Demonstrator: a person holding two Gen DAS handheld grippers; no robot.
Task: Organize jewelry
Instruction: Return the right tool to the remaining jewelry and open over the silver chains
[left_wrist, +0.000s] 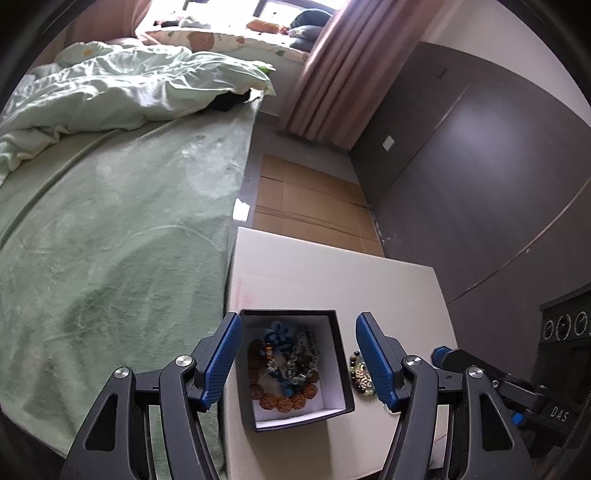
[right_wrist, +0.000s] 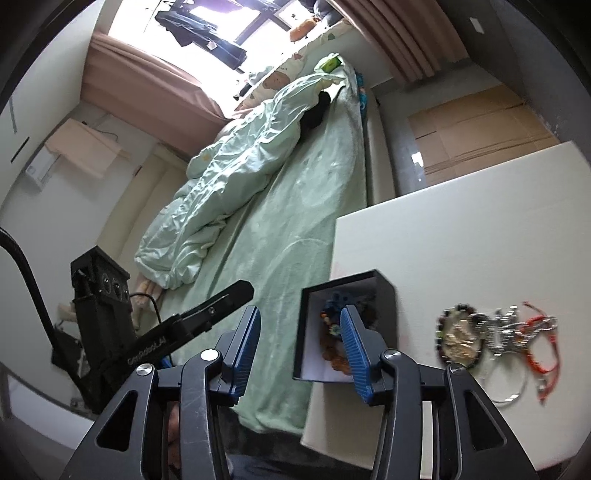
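Observation:
A black open box (left_wrist: 295, 369) with a white lining stands on the white tabletop (left_wrist: 332, 273). Several bead bracelets (left_wrist: 284, 369) lie inside it, brown, blue and clear. My left gripper (left_wrist: 297, 325) is open and empty, its fingers on either side of the box and above it. A beaded bracelet (left_wrist: 360, 374) lies on the table just right of the box. In the right wrist view the box (right_wrist: 343, 328) is ahead of my right gripper (right_wrist: 299, 317), which is open and empty. More jewelry lies to its right: a dark bead bracelet (right_wrist: 460, 339), silver chains (right_wrist: 508, 325) and red cord bracelets (right_wrist: 543, 339).
A bed with a green blanket (left_wrist: 110, 240) lies directly left of the table. Flat cardboard (left_wrist: 310, 199) covers the floor beyond the table. A dark wall panel (left_wrist: 480, 177) is on the right. My right gripper's body (left_wrist: 491, 380) shows at the left wrist view's right edge.

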